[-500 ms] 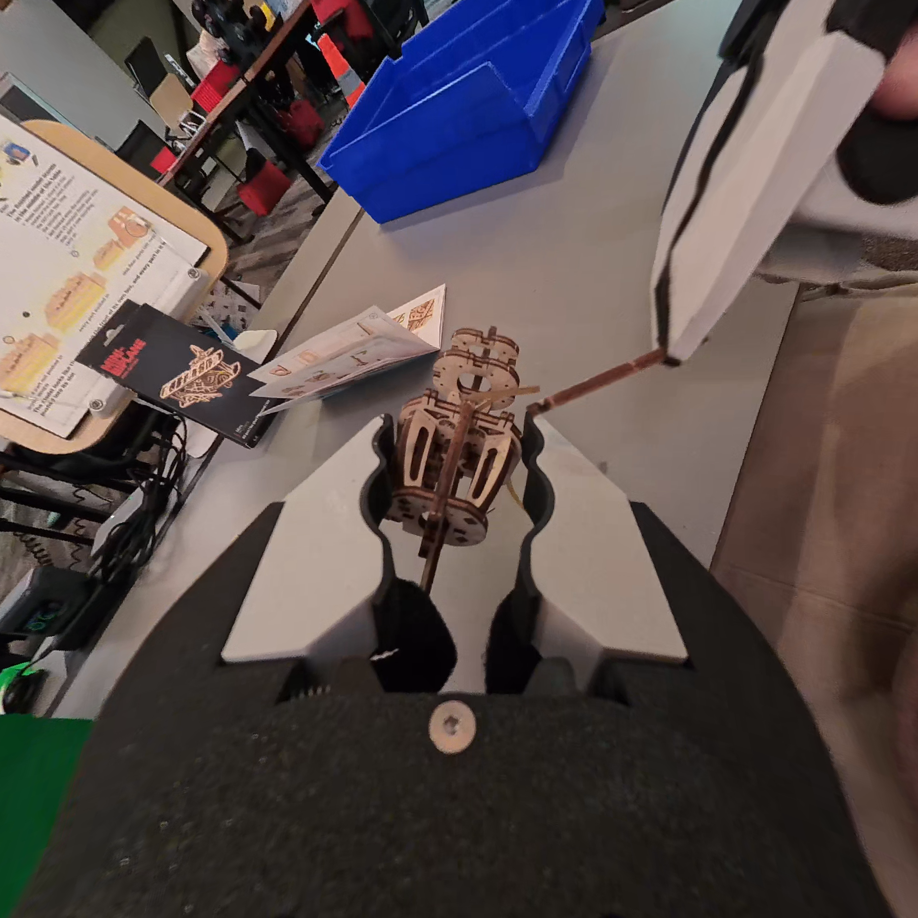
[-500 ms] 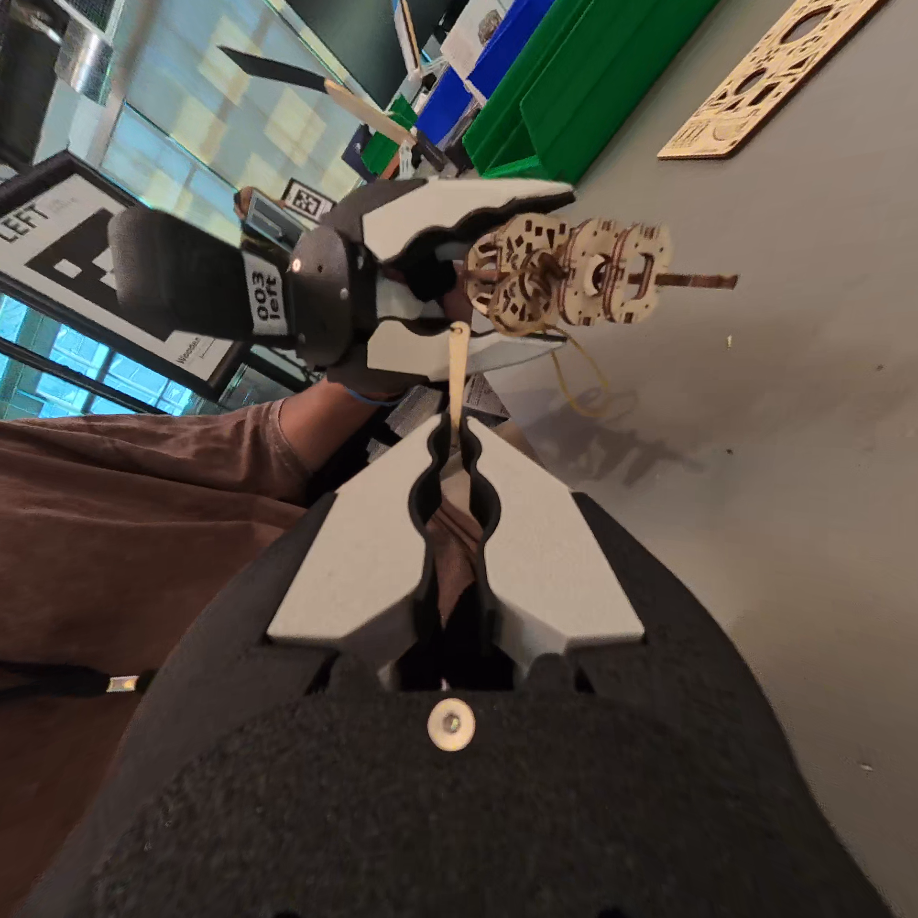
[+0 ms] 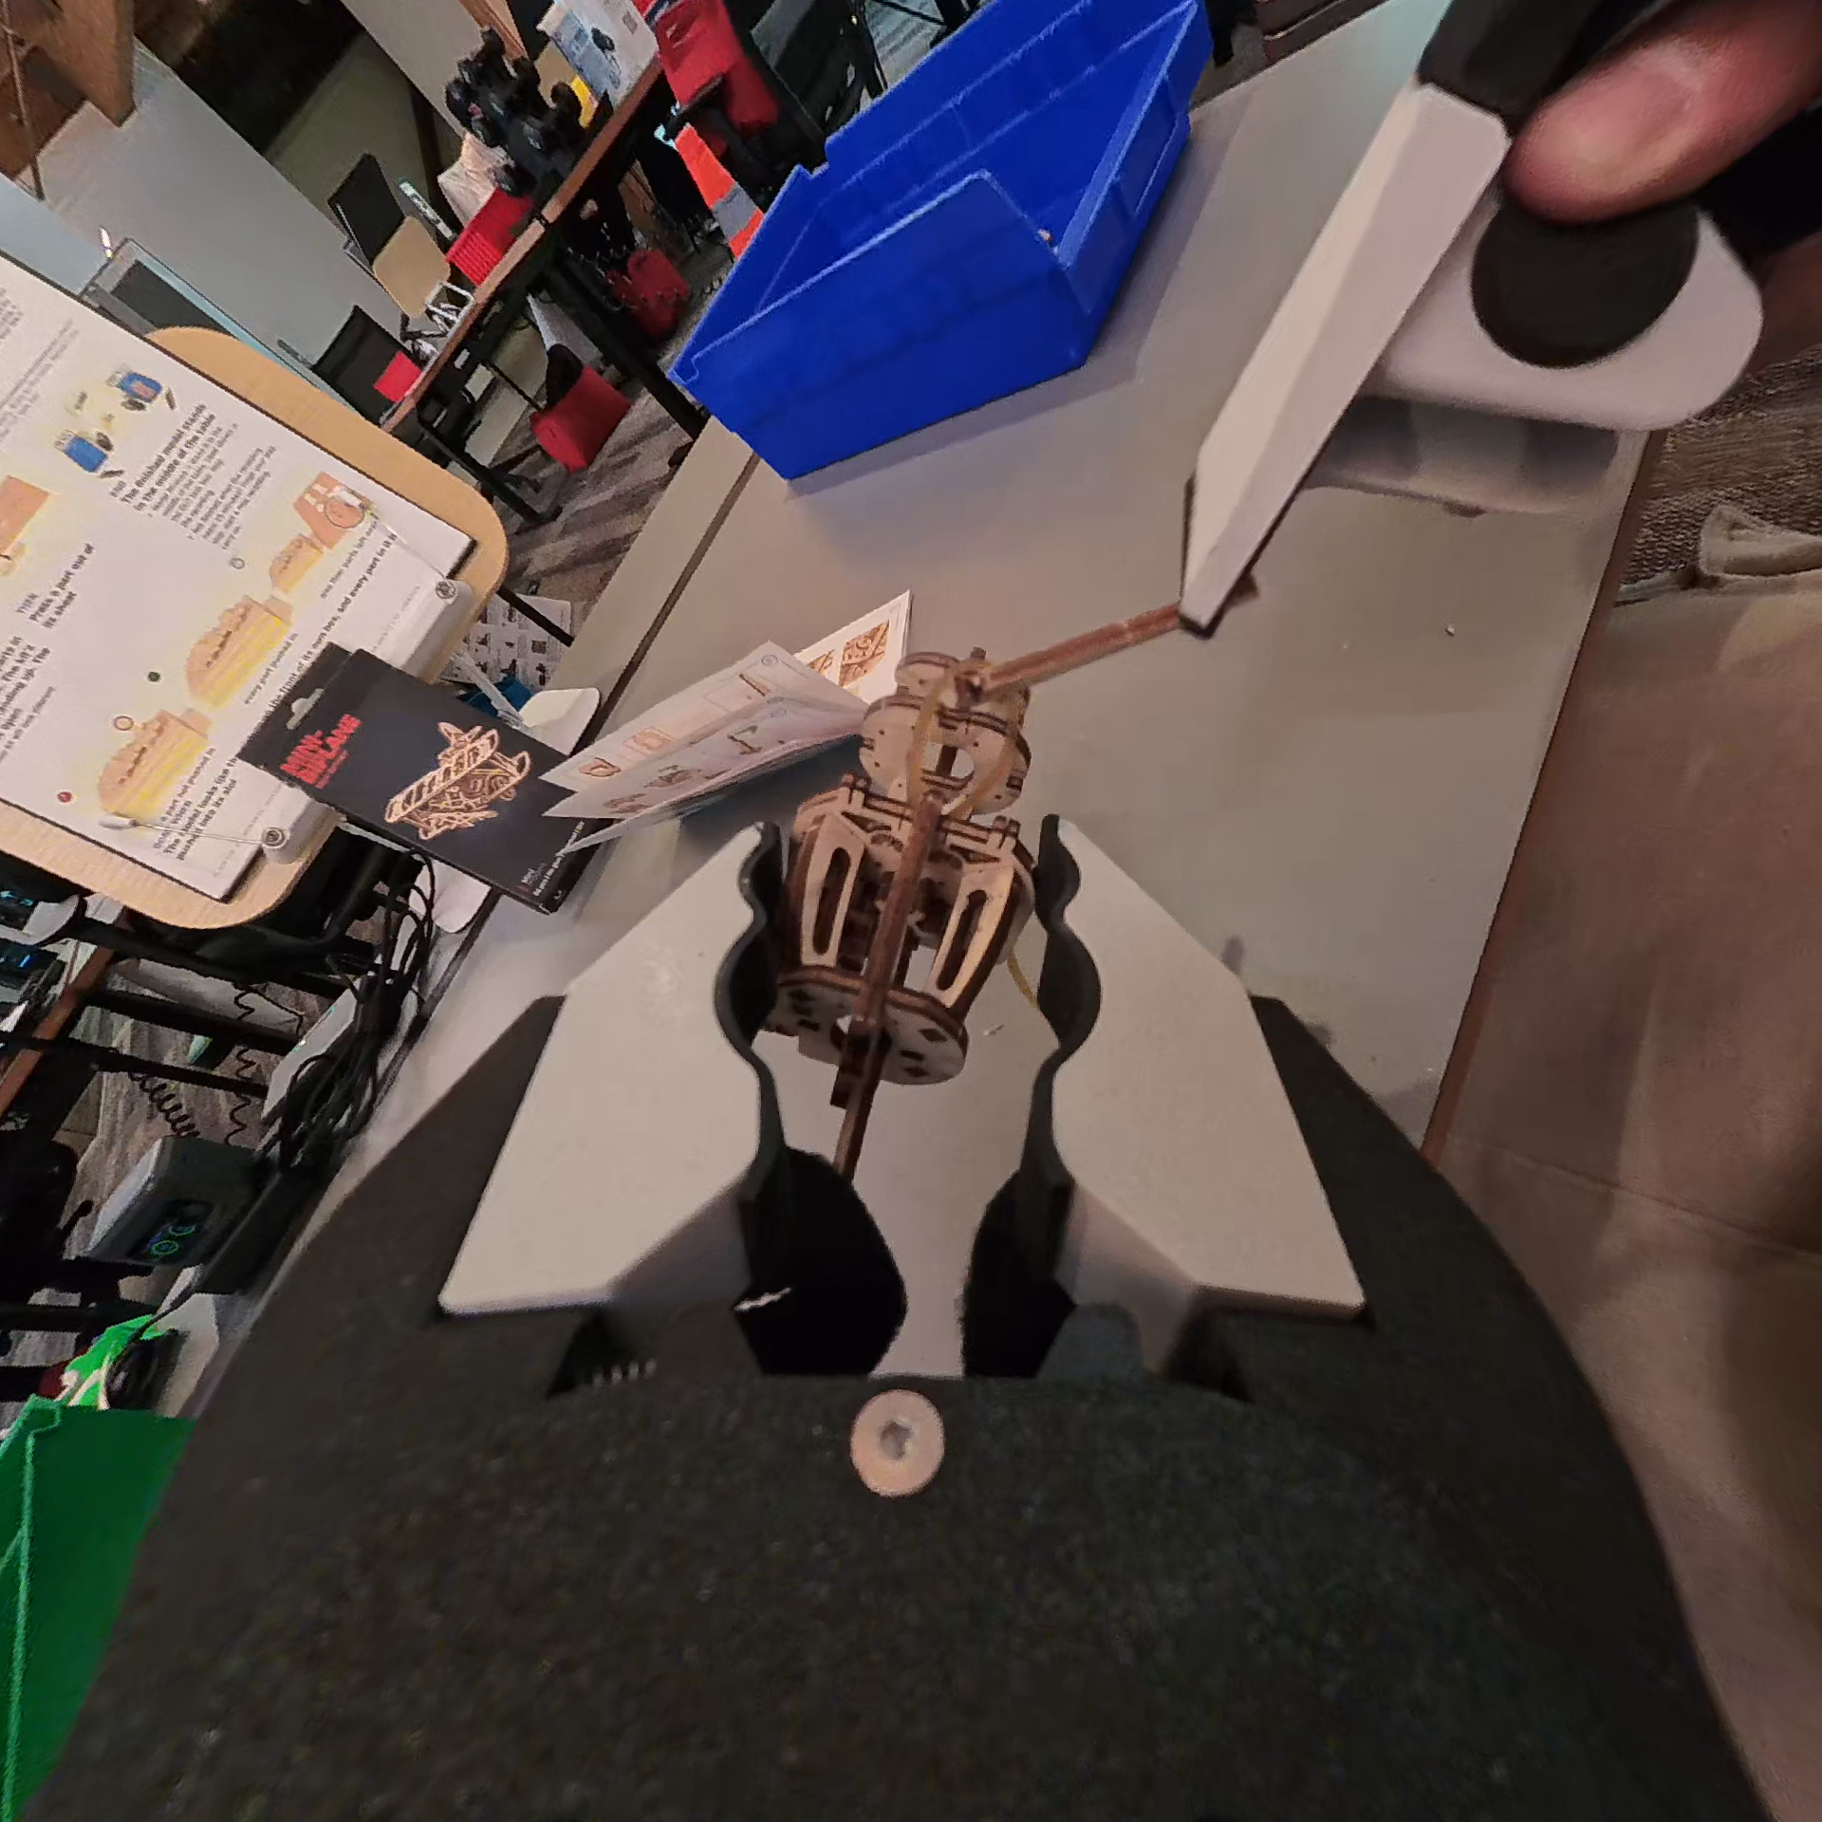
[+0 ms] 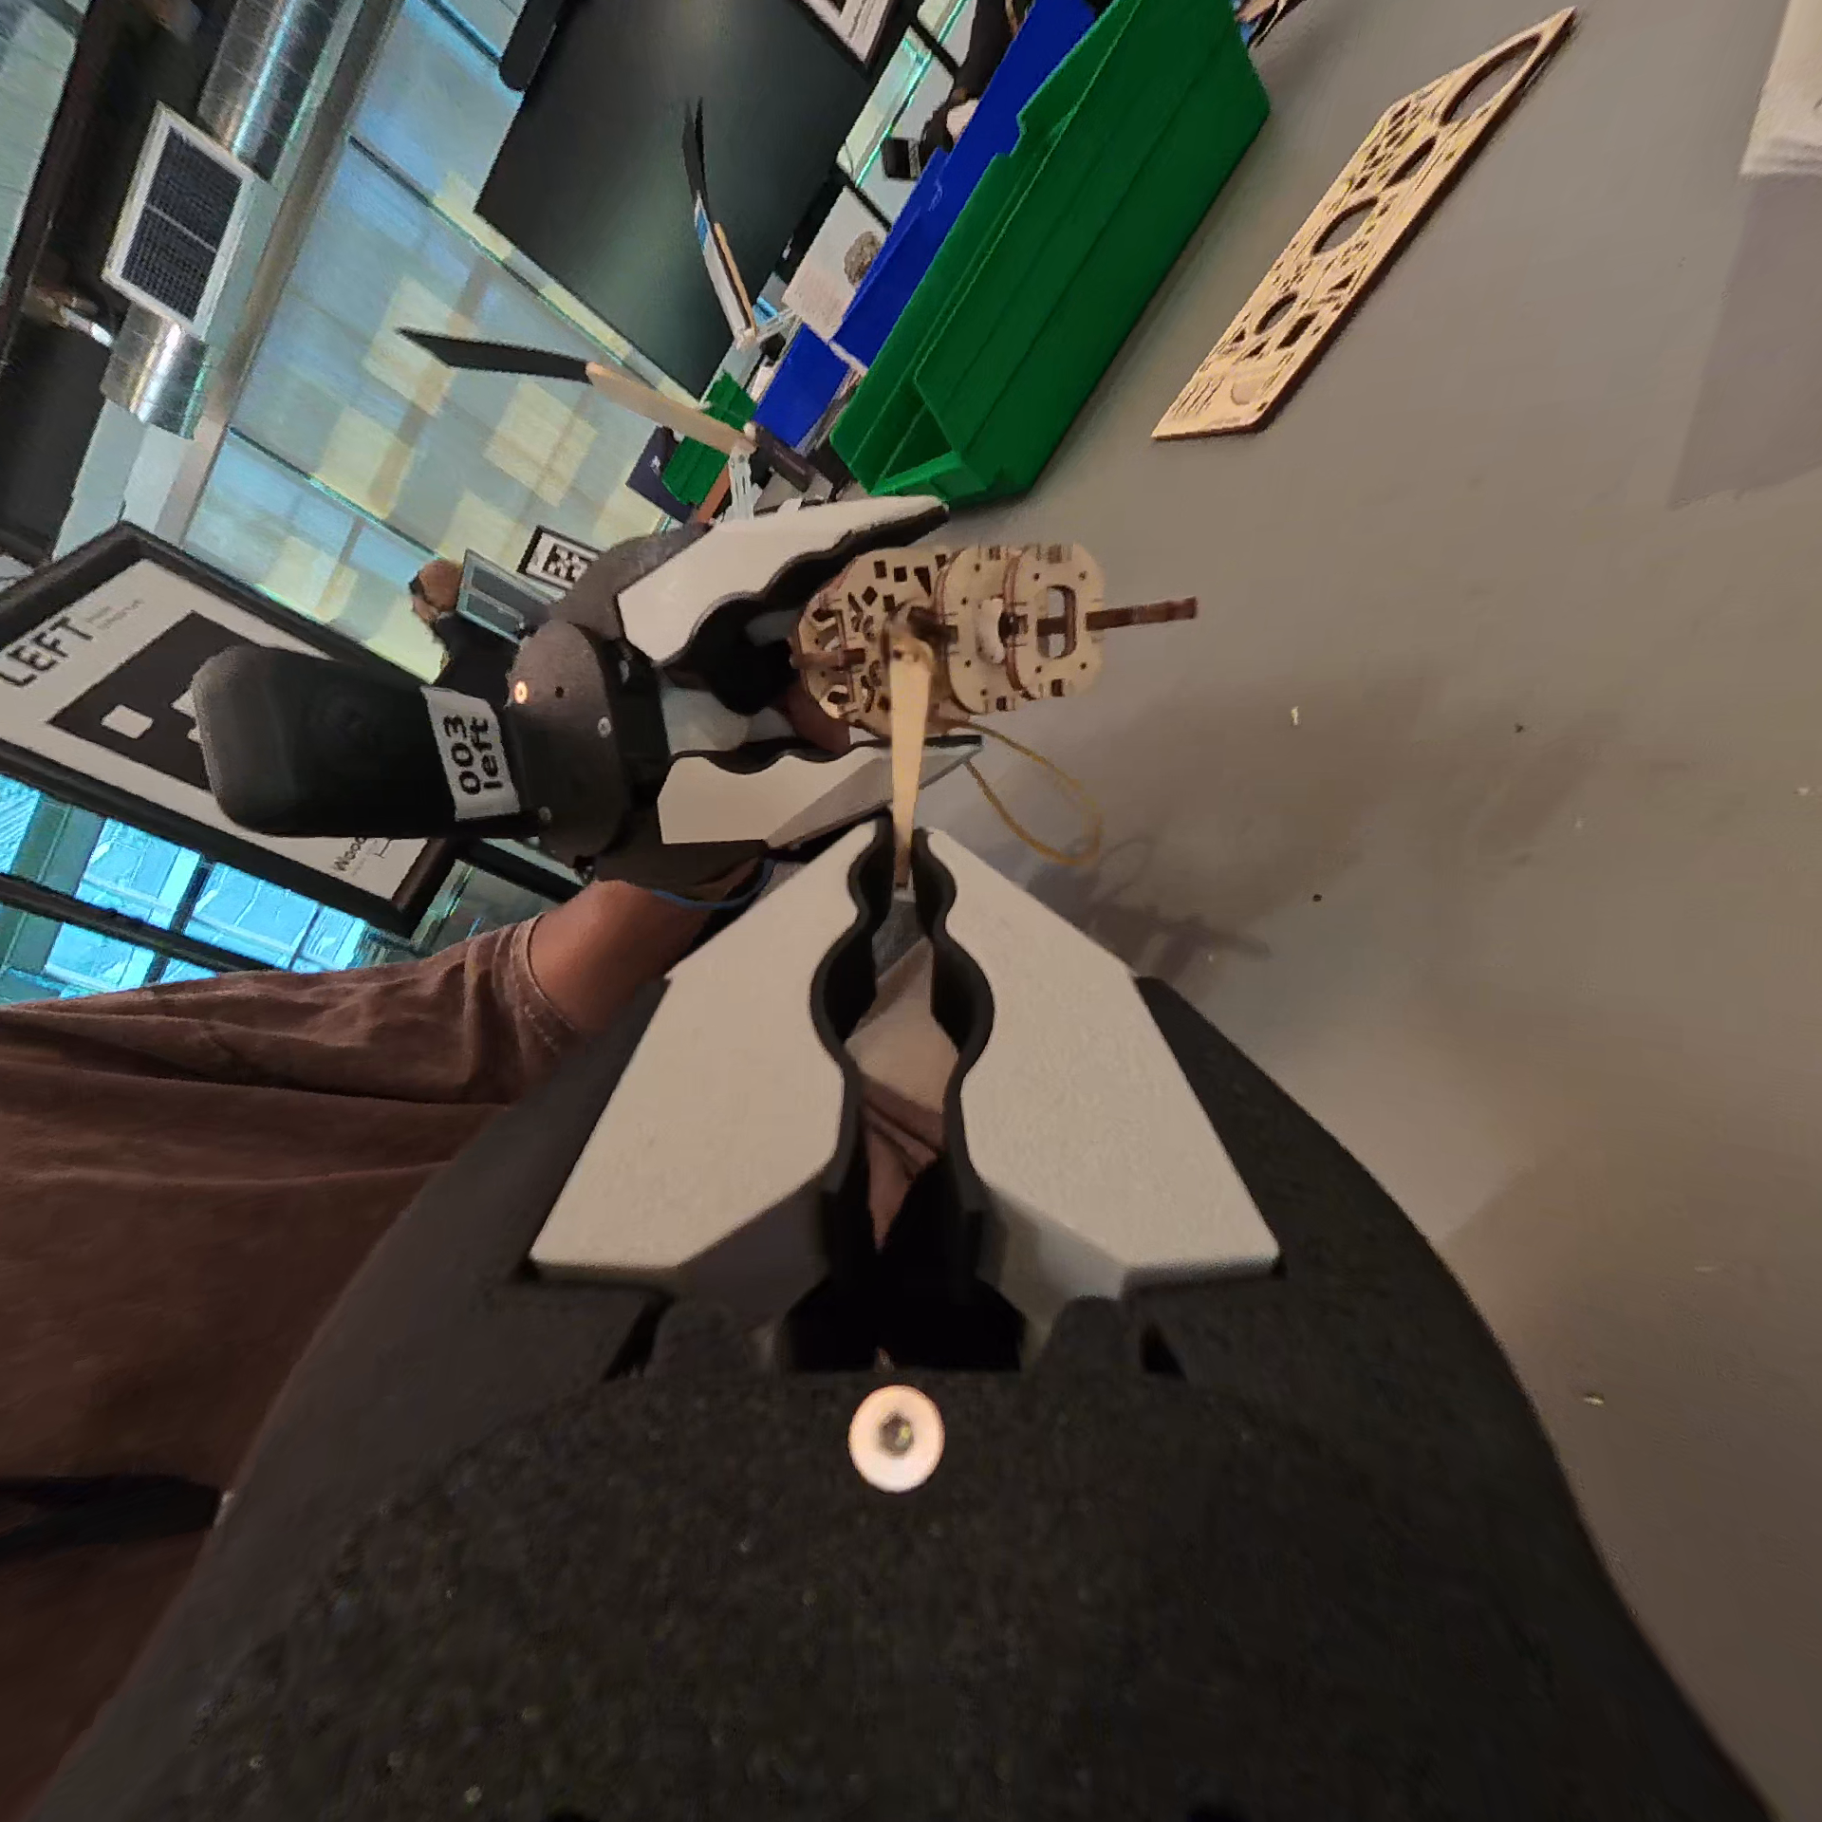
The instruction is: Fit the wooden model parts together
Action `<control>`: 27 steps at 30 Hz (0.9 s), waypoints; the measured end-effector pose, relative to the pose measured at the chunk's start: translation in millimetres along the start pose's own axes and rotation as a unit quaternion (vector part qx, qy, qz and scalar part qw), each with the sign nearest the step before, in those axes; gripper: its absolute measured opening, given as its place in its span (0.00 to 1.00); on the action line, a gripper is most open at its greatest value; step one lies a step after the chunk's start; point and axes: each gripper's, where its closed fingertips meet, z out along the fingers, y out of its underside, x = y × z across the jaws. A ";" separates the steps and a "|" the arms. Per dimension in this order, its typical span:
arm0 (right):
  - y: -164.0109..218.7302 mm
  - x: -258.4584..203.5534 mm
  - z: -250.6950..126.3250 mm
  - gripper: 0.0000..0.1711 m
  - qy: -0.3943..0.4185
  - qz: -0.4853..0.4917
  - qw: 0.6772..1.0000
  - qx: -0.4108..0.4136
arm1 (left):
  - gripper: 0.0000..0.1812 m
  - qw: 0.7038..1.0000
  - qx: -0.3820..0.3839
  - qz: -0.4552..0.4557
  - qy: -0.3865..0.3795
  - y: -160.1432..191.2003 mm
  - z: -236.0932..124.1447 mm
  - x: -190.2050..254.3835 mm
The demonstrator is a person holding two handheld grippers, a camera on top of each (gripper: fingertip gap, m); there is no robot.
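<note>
Holding the pale laser-cut wooden model body (image 3: 902,917) between the grey fingers of our left gripper (image 3: 902,887), we are keeping it raised above the grey desk (image 3: 1331,789), over the desk's near-right part. The fingers are clamping its sides, while a dark wooden axle (image 3: 873,996) is running through its middle toward the camera. Our right gripper (image 3: 1208,606) is coming in from the upper right, pinching a thin wooden stick (image 3: 1080,646) whose free end is touching the model's far end. We judge that we are in the middle of seating this stick into the model. The desk's right edge is lying close beside the work, with a person's clothing beyond it. A blue plastic bin (image 3: 946,296) is sitting toward the far edge and a folded paper leaflet (image 3: 730,730) is lying just left of the model, so the open room is ahead and to the right.

From the right wrist view, our right gripper (image 4: 902,863) is clenching the near end of the thin wooden stick (image 4: 909,730), whose tip is meeting the model body (image 4: 951,631) side-on. We think the next move is calling for a straight, gentle push along the stick, since it looks fragile. A loose yellow thread (image 4: 1045,818) is dangling below and could snag. Green plastic bins (image 4: 1035,296) and a wooden parts sheet (image 4: 1361,227) are staying well apart.
</note>
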 end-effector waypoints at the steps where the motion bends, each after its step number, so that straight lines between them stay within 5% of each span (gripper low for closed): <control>1: -0.4 0.3 0.4 0.01 0.001 0.007 1.000 0.003 | 0.27 1.000 0.001 0.001 -0.003 -1.3 -0.5 -0.4; 9: -6.1 -7.7 4.2 0.01 -0.039 0.087 0.993 0.062 | 0.27 0.998 -0.006 0.043 -0.045 -6.9 -0.2 -2.2; 17: -1.8 -7.8 6.0 0.01 -0.026 0.062 0.997 0.041 | 0.28 0.998 -0.010 0.045 -0.049 -5.1 0.8 -3.2; 27: 1.4 -19.2 -23.6 0.02 0.062 -0.212 0.972 -0.072 | 0.27 1.000 -0.006 -0.027 0.011 2.4 3.7 3.0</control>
